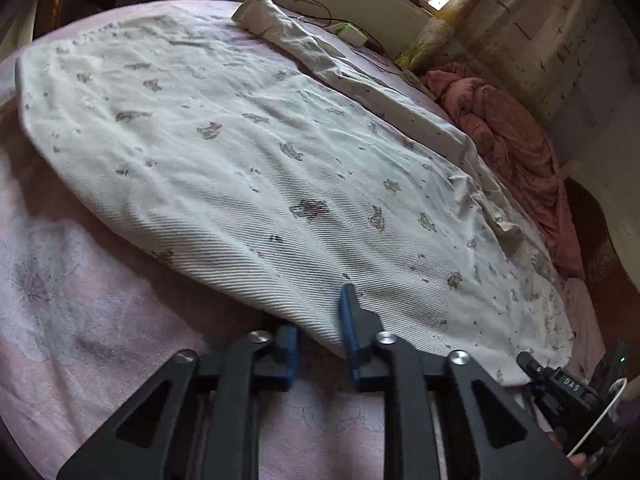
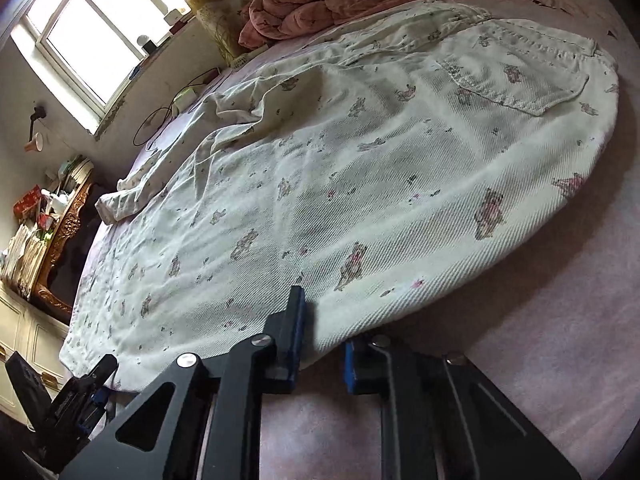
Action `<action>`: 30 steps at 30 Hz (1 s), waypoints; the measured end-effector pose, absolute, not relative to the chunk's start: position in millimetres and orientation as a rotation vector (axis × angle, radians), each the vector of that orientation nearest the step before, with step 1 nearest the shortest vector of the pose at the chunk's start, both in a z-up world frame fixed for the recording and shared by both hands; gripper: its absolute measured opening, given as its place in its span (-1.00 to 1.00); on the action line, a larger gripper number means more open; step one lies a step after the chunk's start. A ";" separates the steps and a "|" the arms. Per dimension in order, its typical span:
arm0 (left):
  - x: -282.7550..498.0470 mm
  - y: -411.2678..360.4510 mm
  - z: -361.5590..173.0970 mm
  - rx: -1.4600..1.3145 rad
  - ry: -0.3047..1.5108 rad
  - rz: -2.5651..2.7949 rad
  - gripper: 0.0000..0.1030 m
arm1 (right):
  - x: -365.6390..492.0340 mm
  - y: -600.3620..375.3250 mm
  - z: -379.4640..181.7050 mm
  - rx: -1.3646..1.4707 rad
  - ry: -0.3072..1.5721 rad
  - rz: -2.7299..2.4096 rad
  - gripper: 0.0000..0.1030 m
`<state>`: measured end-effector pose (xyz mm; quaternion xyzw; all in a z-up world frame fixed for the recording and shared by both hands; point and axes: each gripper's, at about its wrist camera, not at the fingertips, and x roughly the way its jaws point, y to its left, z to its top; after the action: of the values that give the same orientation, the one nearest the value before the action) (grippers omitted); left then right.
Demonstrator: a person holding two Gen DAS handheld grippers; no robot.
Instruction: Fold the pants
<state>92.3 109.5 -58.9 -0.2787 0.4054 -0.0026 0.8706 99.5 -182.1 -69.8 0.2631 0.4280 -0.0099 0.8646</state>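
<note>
White floral pants (image 1: 248, 152) flat on bed

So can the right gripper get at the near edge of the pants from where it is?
Probably yes: the right gripper has its jaws open astride the pants edge, nothing blocking.

Count was: 1 pair of pants (image 1: 248, 152) spread across the bed (image 1: 80, 320), 1 pink duvet (image 1: 516, 152) bunched at the bed's far edge, 2 grippers, left gripper (image 1: 320, 344) and right gripper (image 2: 320, 344), 1 window (image 2: 96, 36).
</note>
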 end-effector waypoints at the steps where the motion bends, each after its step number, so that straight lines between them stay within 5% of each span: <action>1: 91.3 112.8 -59.7 -0.605 0.845 -0.016 -0.82 | 98.3 -182.1 -69.4 0.551 0.897 -0.018 -0.80; 9: 53.4 64.4 -23.5 -0.163 0.765 0.049 -0.90 | 70.2 -148.2 -37.8 0.239 0.856 -0.070 -0.84; 24: 14.7 48.1 -32.2 -0.076 0.795 0.065 -0.83 | 16.7 -170.0 -43.1 0.256 0.896 -0.020 -0.85; 27: 11.3 40.4 -30.5 -0.053 0.793 0.050 -0.05 | 14.8 -185.9 -44.0 0.301 0.886 -0.011 -0.64; 28: 7.8 37.4 -29.7 -0.051 0.783 0.040 0.29 | 14.5 -190.8 -43.4 0.304 0.887 -0.017 -0.41; 30: 1.9 30.7 -28.6 -0.046 0.758 0.023 0.40 | 13.5 -207.1 -40.8 0.316 0.880 -0.069 0.08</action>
<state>1.9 30.7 -28.6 -0.0224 0.3701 0.0114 0.9287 13.5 -207.1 -40.8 0.1524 0.4242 -0.0334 0.8920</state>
